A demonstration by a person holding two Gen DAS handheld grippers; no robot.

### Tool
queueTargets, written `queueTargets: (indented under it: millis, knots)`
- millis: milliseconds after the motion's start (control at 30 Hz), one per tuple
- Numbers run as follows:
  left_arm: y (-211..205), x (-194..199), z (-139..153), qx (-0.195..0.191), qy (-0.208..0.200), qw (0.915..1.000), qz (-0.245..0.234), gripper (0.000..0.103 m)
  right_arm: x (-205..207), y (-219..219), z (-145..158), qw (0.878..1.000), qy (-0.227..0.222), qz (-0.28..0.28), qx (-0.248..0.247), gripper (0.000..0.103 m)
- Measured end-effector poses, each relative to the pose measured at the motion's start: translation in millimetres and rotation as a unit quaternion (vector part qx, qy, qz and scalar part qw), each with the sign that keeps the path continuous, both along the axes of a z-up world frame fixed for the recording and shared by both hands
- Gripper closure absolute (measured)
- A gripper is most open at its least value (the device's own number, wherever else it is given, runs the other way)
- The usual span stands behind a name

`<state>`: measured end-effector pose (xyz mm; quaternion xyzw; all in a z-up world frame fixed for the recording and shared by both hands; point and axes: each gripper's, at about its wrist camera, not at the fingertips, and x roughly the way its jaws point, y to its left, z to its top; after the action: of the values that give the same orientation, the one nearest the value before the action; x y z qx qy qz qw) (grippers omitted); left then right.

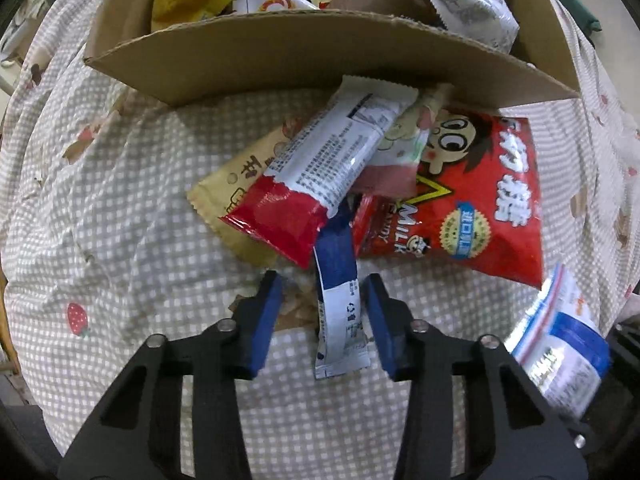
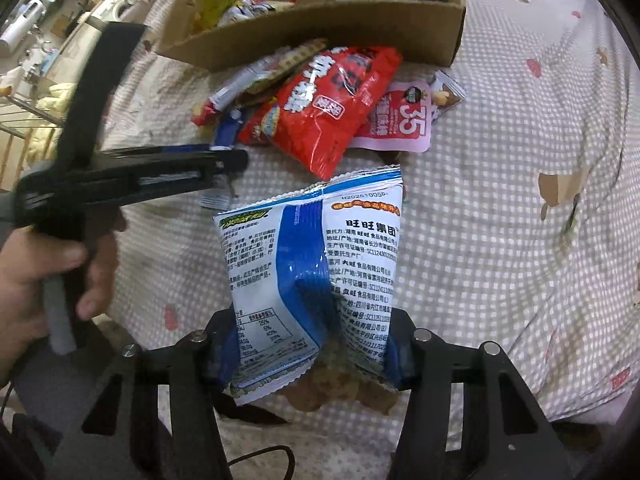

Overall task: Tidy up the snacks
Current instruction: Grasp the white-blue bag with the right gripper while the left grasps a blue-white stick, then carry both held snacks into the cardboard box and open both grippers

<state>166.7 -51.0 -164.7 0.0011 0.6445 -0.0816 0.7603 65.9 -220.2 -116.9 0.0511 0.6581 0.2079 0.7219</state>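
Pink pouch solely in right wrist view

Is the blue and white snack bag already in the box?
Out. The blue and white snack bag is pinched in the right gripper above the checked cloth, short of the cardboard box.

Glossy foil packets (crinkled), matt cardboard box, checked cloth.

Right hand-held gripper pinches blue-white snack bag — creased.
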Motion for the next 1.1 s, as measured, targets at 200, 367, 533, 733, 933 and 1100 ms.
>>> queueTargets:
  millis: [200,367,533,733,933,1100]
  knots:
    - [-8,-4,-4,0.004,0.009,0.9999,-0.005,0.09,-5,-10,16,0.999,-0.017,0.004,0.032,0.046]
    - [10,-17,10,-0.012,0.002,0.9999,0.01,0.09,-11,-9,25,0.998,-0.037,0.016,0.05,0.046]
    - [29,-30,26,0.001,-0.018,0.9997,0.015,0.09,-12,-9,29,0.997,-0.048,0.022,0.057,0.046]
    - [45,-39,45,-0.001,-0.035,0.999,0.027,0.09,-15,-13,46,0.996,-0.064,0.001,0.056,0.047]
    - [47,-61,51,0.0,-0.044,0.9988,0.022,0.09,-14,-23,61,0.993,-0.103,-0.03,0.047,0.047]
    - [43,-91,68,0.01,-0.076,0.997,0.009,0.09,-11,-30,74,0.989,-0.127,-0.053,0.05,0.046]
